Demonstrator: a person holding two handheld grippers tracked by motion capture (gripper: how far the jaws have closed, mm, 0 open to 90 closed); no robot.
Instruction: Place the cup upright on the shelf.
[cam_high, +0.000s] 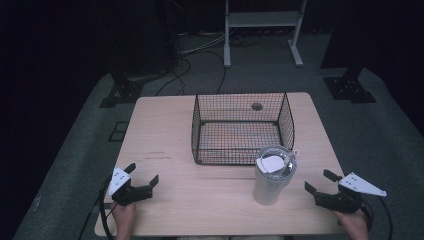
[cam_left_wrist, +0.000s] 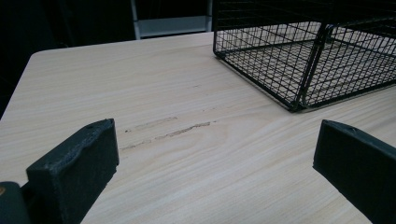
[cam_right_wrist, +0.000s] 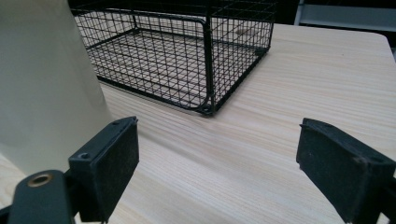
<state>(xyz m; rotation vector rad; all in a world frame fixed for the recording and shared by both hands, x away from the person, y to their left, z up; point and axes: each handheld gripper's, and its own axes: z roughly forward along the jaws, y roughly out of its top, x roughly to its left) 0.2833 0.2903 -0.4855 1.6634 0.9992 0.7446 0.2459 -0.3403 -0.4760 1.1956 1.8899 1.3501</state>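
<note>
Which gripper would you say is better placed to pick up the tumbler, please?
Probably the right gripper: it sits open close beside the tumbler, while the left gripper is farther off.

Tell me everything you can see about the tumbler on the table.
The tumbler is a pale, metallic-looking cup with a clear lid, and it stands upright on the wooden table, just in front of the wire basket's near right corner. Whether it touches the basket is unclear. The open right claw is beside it, not touching.
</note>
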